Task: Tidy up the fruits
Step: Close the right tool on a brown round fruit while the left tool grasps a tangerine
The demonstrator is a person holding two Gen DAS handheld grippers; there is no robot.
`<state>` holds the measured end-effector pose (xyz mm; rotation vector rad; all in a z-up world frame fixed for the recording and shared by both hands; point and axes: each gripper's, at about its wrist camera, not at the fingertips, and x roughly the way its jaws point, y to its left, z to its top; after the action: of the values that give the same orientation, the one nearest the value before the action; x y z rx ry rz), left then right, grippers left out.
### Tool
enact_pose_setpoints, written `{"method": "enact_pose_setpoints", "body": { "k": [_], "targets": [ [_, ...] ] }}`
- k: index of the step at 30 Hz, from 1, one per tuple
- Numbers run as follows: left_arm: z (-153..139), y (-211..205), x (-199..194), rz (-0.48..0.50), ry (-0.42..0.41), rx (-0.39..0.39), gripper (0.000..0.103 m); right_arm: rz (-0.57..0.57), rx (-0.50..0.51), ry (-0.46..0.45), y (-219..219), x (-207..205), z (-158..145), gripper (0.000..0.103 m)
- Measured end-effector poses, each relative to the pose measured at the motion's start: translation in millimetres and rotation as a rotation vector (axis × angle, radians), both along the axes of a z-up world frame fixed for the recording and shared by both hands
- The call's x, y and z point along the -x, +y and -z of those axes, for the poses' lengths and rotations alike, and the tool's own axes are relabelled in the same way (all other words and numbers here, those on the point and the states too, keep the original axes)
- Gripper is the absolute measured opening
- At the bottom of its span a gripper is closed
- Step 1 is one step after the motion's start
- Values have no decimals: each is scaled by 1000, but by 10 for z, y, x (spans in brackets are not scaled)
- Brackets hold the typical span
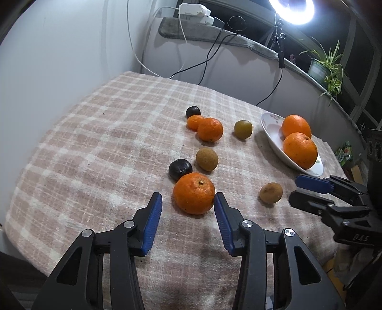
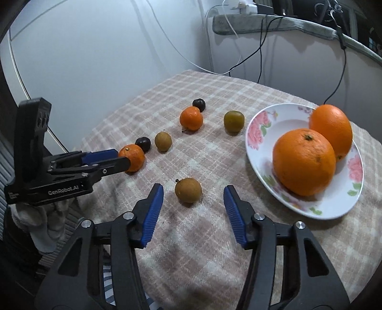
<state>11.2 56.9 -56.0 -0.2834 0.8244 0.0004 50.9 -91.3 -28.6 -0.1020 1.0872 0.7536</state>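
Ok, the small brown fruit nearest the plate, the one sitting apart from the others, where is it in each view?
Left wrist view: the brown fruit lies right of centre, on the cloth between the left tool's orange and the right tool.
Right wrist view: the brown fruit sits low at centre, just ahead of the open right tool.
Shared landmark: the flowered plate holding two oranges.

Your ring light (image 1: 291, 9) flares white at top right, casting soft shadows across the dim tabletop (image 1: 95, 143); fisheye edges bend and darken.
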Motion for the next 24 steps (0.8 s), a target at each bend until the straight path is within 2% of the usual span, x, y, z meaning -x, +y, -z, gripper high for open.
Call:
{"method": "enact_pose_setpoints", "body": {
  "k": [9, 12, 17, 20, 24],
  "targets": [
    [33, -15, -89, 16, 11, 25, 42, -54, 41, 8, 193, -46, 117, 54],
    [33, -38, -98, 27, 13, 28, 38, -70, 61, 3, 242, -40, 145, 47],
    [56, -52, -127, 33, 14, 35, 38, -69, 70, 18, 257, -68, 200, 44],
    [63, -77, -131, 35, 10, 23, 37, -76, 75, 28, 252, -67, 226, 34],
    [61, -104, -131, 39, 5, 9, 37, -72, 64, 41, 238, -89, 239, 30]
  ]
}}
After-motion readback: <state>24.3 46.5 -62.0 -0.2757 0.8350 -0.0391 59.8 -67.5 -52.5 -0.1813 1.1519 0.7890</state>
